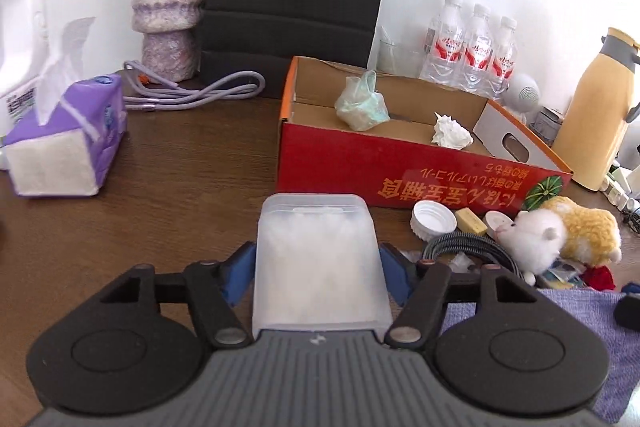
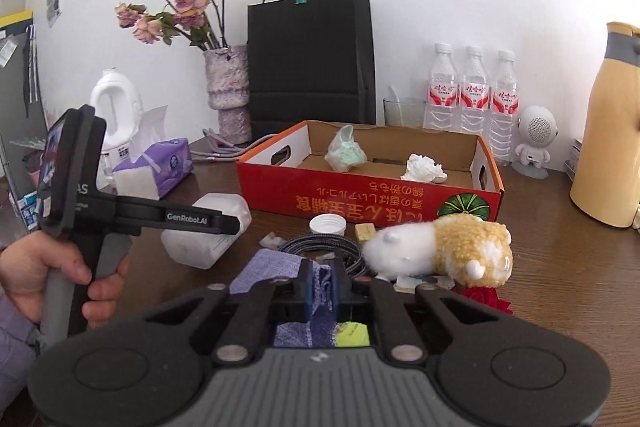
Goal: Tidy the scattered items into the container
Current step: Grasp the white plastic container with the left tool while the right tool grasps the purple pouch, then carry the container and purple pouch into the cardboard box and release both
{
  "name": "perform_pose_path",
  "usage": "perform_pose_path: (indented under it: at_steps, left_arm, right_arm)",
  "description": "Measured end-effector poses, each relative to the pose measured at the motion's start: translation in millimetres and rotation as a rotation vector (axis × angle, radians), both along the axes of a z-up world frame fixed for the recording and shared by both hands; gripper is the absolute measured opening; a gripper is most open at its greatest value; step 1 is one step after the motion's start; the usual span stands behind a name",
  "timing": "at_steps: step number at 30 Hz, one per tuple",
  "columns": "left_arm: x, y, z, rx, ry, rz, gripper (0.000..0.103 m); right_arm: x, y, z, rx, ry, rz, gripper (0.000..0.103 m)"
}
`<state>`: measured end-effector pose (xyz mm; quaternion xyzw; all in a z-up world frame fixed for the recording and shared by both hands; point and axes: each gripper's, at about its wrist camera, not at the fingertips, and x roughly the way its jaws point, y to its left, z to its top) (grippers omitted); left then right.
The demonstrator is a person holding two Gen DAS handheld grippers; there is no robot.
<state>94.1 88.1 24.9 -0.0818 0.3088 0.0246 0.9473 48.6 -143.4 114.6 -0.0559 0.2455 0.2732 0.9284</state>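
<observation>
Both grippers hold things near the red box.

Left gripper [image 1: 318, 267] has its blue pads against the sides of a frosted plastic tub [image 1: 320, 259] over the table; right gripper [image 2: 322, 287] pinches purple cloth [image 2: 325, 283] tight. Beyond, the red cardboard box [image 2: 360, 201] holds a green wad [image 2: 345, 149] and crumpled white tissue [image 2: 425, 167].

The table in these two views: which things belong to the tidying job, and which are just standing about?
Job: red box, plastic tub, purple cloth, plush toy, white cap, cable.

Standing about: water bottles, vase, black bag, tissue pack, yellow flask.
</observation>
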Motion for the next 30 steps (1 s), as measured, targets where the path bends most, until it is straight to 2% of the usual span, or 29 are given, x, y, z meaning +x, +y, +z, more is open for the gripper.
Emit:
perform_pose_path:
  at_steps: [5, 8, 11, 13, 14, 15, 17, 20, 23, 26, 30]
  left_arm:
    - [-57, -8, 3, -0.015, 0.008, -0.029, 0.067]
    - [-89, -19, 7, 0.025, 0.004, -0.065, 0.067]
    - [-116, -27, 11, 0.024, 0.003, -0.104, 0.067]
    - [-128, -32, 11, 0.01, 0.011, -0.123, 0.067]
    - [-132, -34, 10, 0.01, 0.015, -0.131, 0.067]
    - [-136, -37, 9, 0.011, 0.021, -0.137, 0.067]
    - [-143, -41, 7, 0.008, 0.032, -0.145, 0.067]
    - [-152, -45, 7, 0.001, 0.036, -0.149, 0.067]
    - [-163, -50, 10, 0.014, 0.017, -0.159, 0.067]
    - [-175, -52, 11, 0.041, -0.01, -0.154, 0.067]
    - [-181, -52, 5, 0.04, 0.005, -0.121, 0.067]
  right_arm:
    - [-43, -19, -5, -0.052, 0.022, -0.013, 0.008]
    - [-59, -38, -14, -0.084, 0.099, -0.053, 0.009]
    - [-74, -61, -23, -0.097, 0.176, -0.083, 0.016]
    - [-82, -74, -23, -0.068, 0.209, -0.063, 0.027]
    - [-84, -80, -22, -0.051, 0.218, -0.05, 0.037]
    - [-84, -84, -20, -0.035, 0.229, -0.03, 0.051]
    - [-78, -83, -18, -0.018, 0.252, 0.028, 0.067]
    - [-66, -66, -25, -0.023, 0.267, 0.132, 0.069]
    - [-55, -35, -42, -0.114, 0.279, 0.168, 0.069]
    - [-59, -22, -52, -0.191, 0.246, 0.192, 0.082]
    - [-69, -25, -57, -0.188, 0.209, 0.189, 0.086]
